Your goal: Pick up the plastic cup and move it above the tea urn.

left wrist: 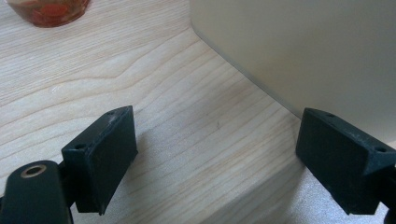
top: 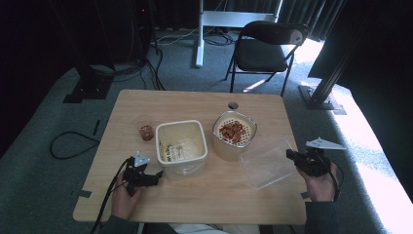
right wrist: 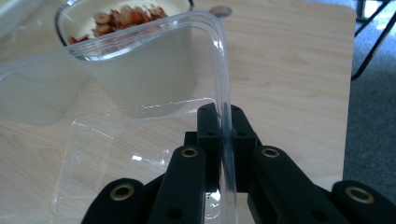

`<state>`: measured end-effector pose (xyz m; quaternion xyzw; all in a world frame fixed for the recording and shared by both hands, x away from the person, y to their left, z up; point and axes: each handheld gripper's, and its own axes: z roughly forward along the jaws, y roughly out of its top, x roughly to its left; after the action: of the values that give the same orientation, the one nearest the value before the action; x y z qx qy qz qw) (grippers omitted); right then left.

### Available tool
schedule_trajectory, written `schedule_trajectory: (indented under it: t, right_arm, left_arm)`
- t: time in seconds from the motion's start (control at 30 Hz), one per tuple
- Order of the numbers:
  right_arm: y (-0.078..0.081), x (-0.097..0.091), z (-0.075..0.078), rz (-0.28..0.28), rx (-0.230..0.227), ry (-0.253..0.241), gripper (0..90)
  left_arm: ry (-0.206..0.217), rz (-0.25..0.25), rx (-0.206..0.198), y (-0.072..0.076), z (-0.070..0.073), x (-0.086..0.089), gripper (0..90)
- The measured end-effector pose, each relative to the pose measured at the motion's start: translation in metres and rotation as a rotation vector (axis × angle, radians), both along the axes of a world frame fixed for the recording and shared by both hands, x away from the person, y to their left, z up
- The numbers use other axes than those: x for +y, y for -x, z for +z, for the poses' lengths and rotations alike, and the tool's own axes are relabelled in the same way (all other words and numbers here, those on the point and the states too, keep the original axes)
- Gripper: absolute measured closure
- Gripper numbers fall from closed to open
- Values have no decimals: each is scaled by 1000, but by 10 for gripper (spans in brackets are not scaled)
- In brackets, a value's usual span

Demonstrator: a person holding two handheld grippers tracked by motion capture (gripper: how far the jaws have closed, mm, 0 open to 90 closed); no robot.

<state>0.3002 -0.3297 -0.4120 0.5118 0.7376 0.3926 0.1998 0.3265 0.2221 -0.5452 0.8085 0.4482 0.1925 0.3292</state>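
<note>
Right gripper point(right wrist: 225, 135) clamped on clear tub's point(right wrist: 140, 93) wall, tub tilted beside strainer bowl point(top: 234, 132)

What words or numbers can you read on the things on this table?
None can be read.
The square cream plastic tub has dark print on a label inside it, too small and blurred to read.
The clear plastic container pinched by the right gripper is plain, with no writing.
</note>
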Motion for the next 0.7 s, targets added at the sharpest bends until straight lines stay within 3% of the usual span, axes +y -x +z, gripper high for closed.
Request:
schedule_trajectory:
  t: [0.37, 0.7]
  right_arm:
    - [-6, 21, 33, 61, -53, 17, 867]
    - [-34, 63, 59, 146, -85, 1, 867]
  left_arm:
    - [-1, 0, 2, 0, 0, 0, 130]
    - [-1, 0, 2, 0, 0, 0, 130]
